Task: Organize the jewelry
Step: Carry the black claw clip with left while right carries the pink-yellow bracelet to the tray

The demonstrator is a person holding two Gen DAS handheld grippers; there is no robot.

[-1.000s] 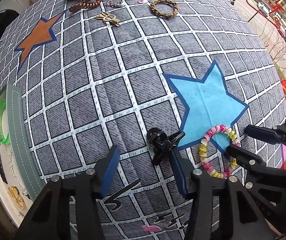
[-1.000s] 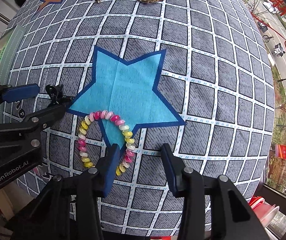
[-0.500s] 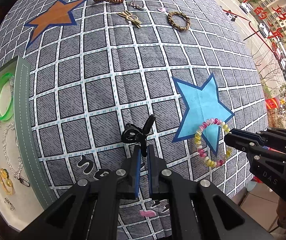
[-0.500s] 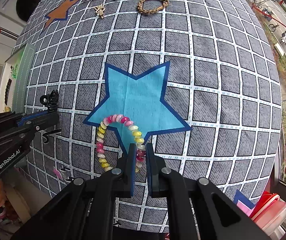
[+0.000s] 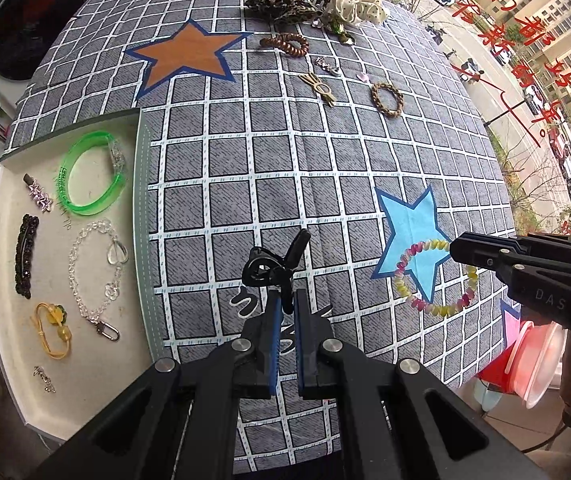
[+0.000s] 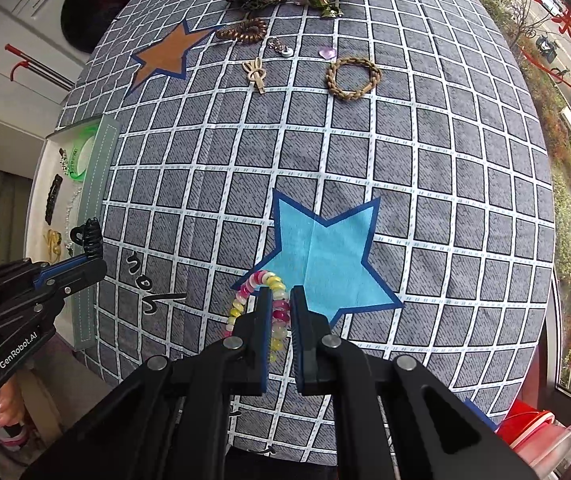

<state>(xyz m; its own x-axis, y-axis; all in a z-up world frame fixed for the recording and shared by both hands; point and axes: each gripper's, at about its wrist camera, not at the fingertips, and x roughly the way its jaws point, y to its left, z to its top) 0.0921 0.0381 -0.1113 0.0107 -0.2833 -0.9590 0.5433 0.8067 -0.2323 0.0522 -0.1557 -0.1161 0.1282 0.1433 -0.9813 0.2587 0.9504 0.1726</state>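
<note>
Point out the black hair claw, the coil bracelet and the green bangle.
black hair claw (image 5: 271, 266), left wrist view, on its looped body.
coil bracelet (image 5: 431, 307), left wrist view, lower arc.
green bangle (image 5: 89, 206), left wrist view, bottom band.

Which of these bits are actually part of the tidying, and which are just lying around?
Part of the job:
- black hair claw, in the left gripper
- pastel spiral bracelet, in the right gripper
- tray
- braided bracelet

Just lying about:
- checked tablecloth
- red tubs
</note>
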